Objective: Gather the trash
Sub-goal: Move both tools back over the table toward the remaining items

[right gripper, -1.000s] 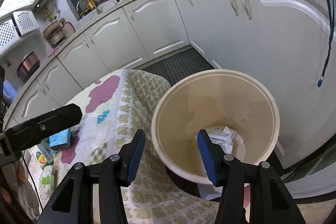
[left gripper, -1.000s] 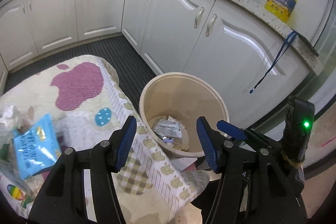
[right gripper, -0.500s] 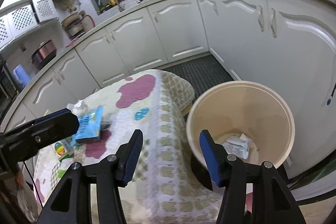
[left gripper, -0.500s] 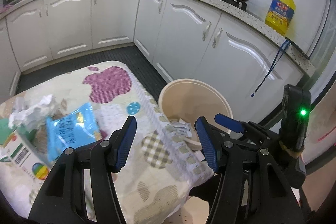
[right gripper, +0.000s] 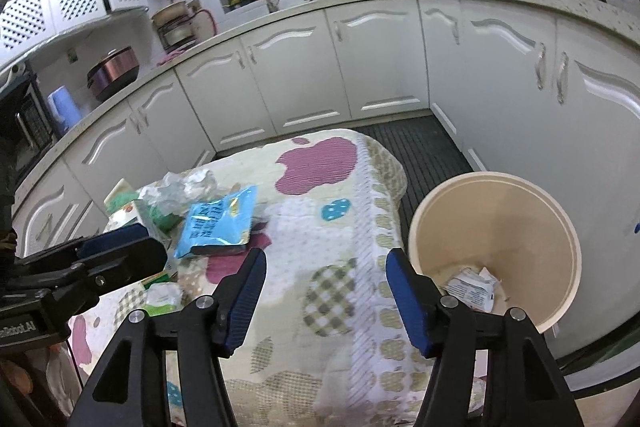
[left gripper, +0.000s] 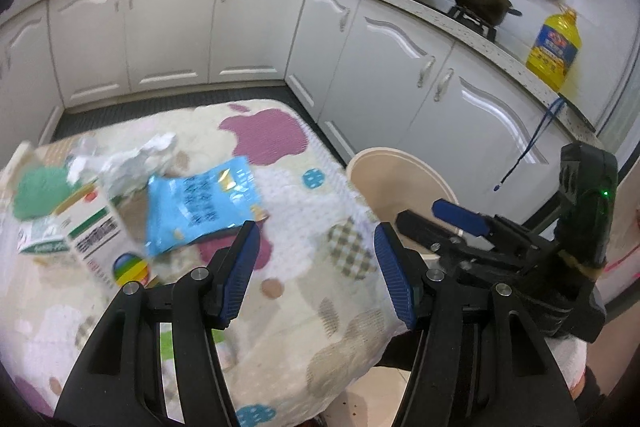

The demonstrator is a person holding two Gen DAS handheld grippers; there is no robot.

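Left wrist view showed the left gripper with its fingers spread wide and holding nothing, poised over the cloth-covered surface. The blue packet lay flat on that cloth just ahead of the fingers and to their left, its long axis slanting away toward the far right. Beyond the packet sat crumpled paper; left of the packet, a carton lay on its side, and blur hid its finer print. The bin stood on the floor right of the packet, beside the surface's edge.

From the right wrist view, the right gripper was likewise wide apart and empty, near the surface's edge; the packet lay ahead-left of it and the bin, with scraps already at its bottom, stood close on its right. The left gripper appeared the nearer of the two to the packet. Bare cloth between packet and bin likely left free room for a carry, though the packet's flatness could make pinching an edge awkward.
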